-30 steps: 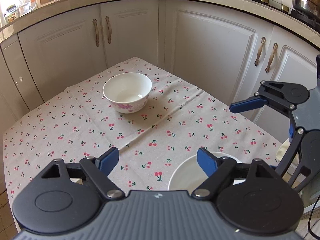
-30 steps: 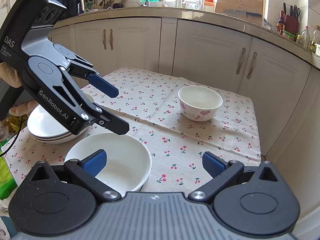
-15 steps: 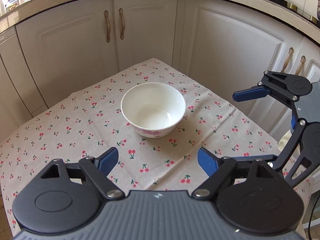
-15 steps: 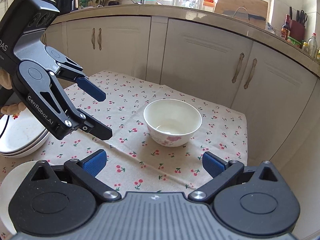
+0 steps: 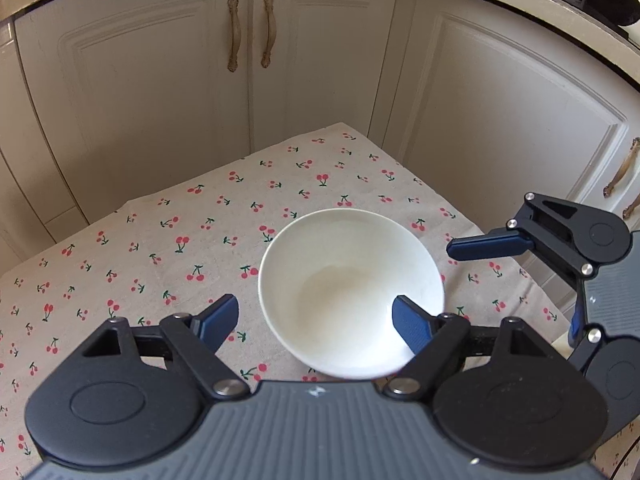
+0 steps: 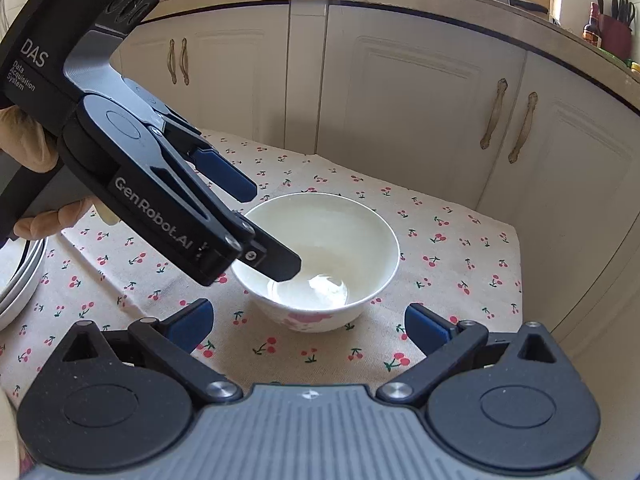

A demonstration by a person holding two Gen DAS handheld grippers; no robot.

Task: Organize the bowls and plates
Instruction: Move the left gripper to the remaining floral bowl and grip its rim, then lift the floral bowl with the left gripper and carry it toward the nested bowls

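A white bowl (image 5: pixel 344 280) with a pink flower print (image 6: pixel 308 318) stands upright and empty on the cherry-print tablecloth (image 5: pixel 160 248). My left gripper (image 5: pixel 314 316) straddles the bowl's near left wall. One finger (image 5: pixel 408 322) is inside the bowl and the other (image 5: pixel 222 314) is outside it. Its jaws are closing, and the pads do not press the wall. In the right wrist view, the left gripper (image 6: pixel 260 224) dips over the bowl's left rim. My right gripper (image 6: pixel 308 320) hangs open just short of the bowl, holding nothing; one of its fingers (image 5: pixel 492 243) shows right of the bowl.
Stacked white plates (image 6: pixel 16 280) lie at the table's left edge. White cabinet doors (image 5: pixel 320 60) stand close behind the table's far corner and right side (image 6: pixel 516 240). A gloved hand (image 6: pixel 24 148) holds the left gripper.
Both grippers moved forward and down to the flowered bowl, which now fills the middle of both views. The left jaws narrowed, and one left finger went inside the bowl.
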